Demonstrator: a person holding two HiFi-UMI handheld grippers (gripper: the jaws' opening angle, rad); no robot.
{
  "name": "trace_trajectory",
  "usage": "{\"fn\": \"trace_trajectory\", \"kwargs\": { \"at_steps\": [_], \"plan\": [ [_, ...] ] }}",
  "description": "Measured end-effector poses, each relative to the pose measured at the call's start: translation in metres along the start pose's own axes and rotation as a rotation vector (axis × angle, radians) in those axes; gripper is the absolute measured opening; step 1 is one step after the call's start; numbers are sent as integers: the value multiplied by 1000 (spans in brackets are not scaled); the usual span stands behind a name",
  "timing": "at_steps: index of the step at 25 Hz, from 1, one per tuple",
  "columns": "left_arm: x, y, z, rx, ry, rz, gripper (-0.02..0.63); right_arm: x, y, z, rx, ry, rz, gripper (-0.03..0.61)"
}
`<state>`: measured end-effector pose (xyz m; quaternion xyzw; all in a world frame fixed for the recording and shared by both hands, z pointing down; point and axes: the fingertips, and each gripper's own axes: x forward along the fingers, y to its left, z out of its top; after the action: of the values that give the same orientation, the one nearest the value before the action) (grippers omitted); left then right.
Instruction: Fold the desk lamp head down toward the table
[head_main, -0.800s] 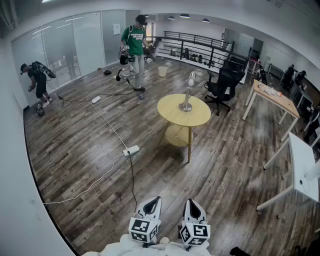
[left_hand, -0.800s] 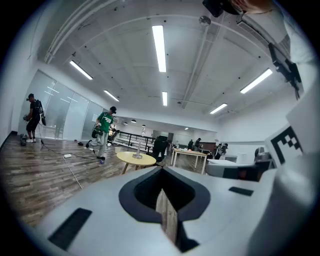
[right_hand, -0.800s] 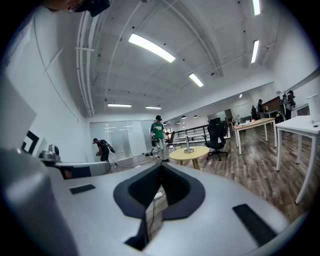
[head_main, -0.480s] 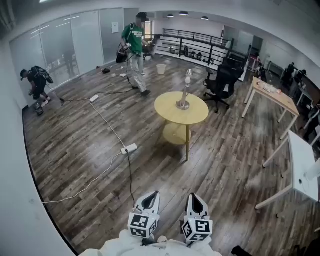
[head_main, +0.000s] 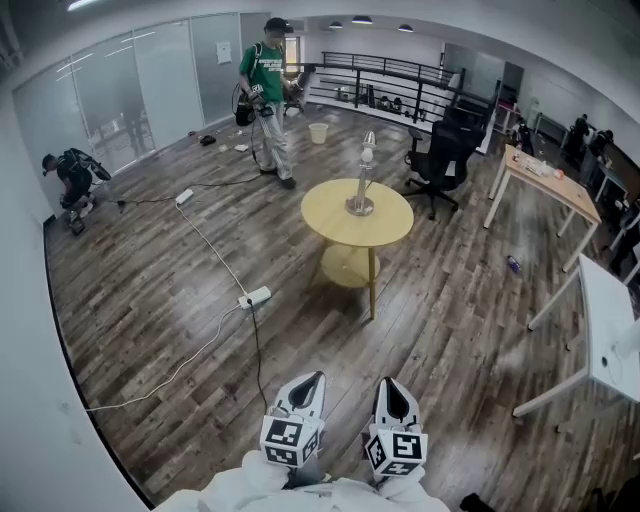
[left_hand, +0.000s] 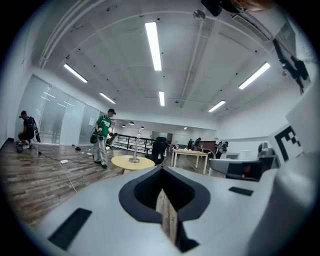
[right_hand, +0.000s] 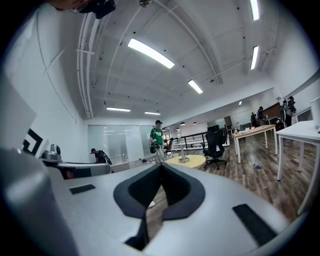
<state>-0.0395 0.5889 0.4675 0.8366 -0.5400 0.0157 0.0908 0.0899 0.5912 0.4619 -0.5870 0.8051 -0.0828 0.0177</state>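
Observation:
The desk lamp stands upright on a round yellow table in the middle of the room, its silver base on the tabletop and its head up. Far from it, at the bottom of the head view, my left gripper and right gripper are held side by side over the wooden floor. Both are shut with nothing in them. From the left gripper the lamp shows small and distant ahead. From the right gripper the lamp also shows small and distant ahead.
A power strip with cables lies on the floor left of the table. A black office chair stands behind the table. A wooden desk and a white table are at the right. A person in green stands at the back; another crouches far left.
The table and lamp have drifted slightly left and up in the head view. The person in green has stepped toward the back. Both grippers keep their place, shut.

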Motion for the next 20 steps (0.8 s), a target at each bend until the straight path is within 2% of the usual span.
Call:
{"fn": "trace_trajectory", "kwargs": {
  "at_steps": [10, 20],
  "plan": [
    [64, 28, 10, 3, -3, -9, -3, 64, -22, 1, 15, 5, -17, 11],
    [147, 81, 30, 11, 3, -33, -3, 162, -34, 13, 10, -8, -36, 12]
  ]
}}
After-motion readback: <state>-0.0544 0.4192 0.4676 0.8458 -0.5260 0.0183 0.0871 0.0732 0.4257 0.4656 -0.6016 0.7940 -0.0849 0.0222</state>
